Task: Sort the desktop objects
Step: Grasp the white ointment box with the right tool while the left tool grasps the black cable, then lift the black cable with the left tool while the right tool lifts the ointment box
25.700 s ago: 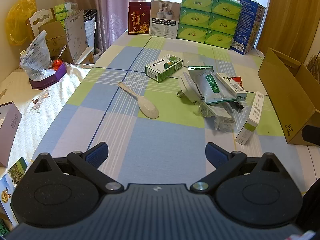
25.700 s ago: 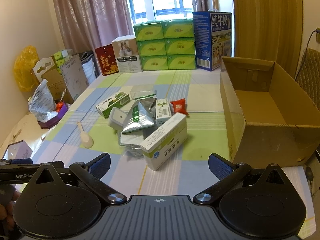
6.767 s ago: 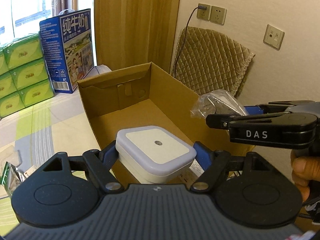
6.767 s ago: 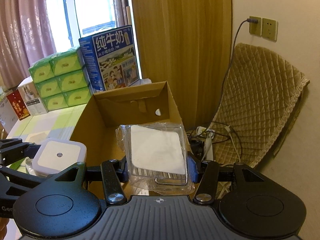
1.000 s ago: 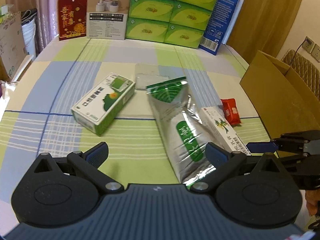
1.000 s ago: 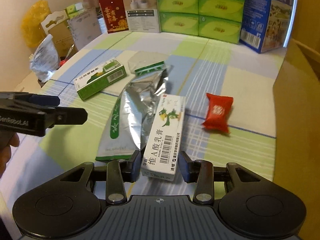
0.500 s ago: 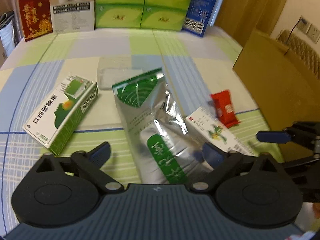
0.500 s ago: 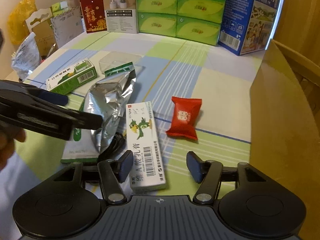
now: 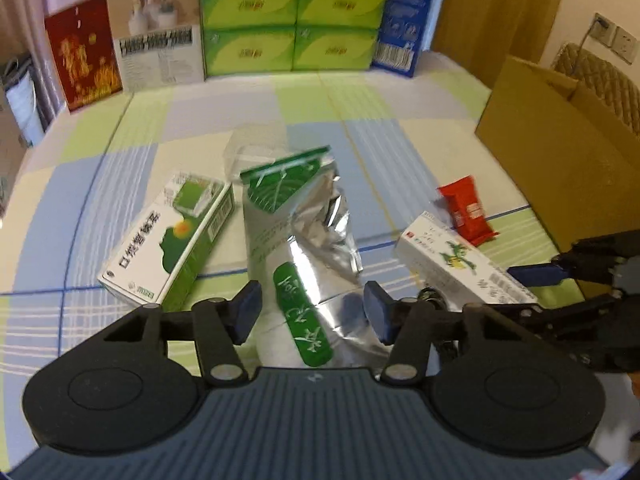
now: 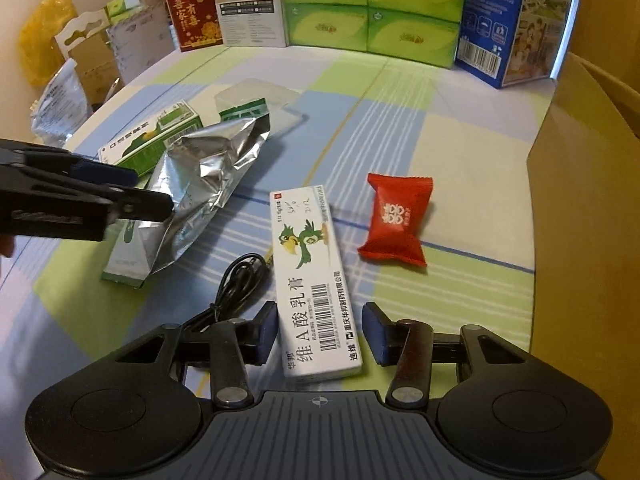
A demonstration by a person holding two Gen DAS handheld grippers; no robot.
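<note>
White ointment box, silver pouch, red candy, flat on checked cloth.

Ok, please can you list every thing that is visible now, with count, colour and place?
Silver foil pouch: 1, silver with green label, table centre, between the left claw's fingers.
White ointment box: 1, white with green bird, near end between the right claw's fingers.
Green and white box: 1, left of the pouch.
Red candy packet: 1, red, right of the ointment box.
Black cable: 1, left of the ointment box.
Clear plastic case: 1, behind the pouch.
Cardboard box: 1, brown, right edge.
Green tissue packs: several, stacked at the back.
Blue carton: 1, back right.
Red card: 1, back left.
Left claw: open.
Right claw: open.
</note>
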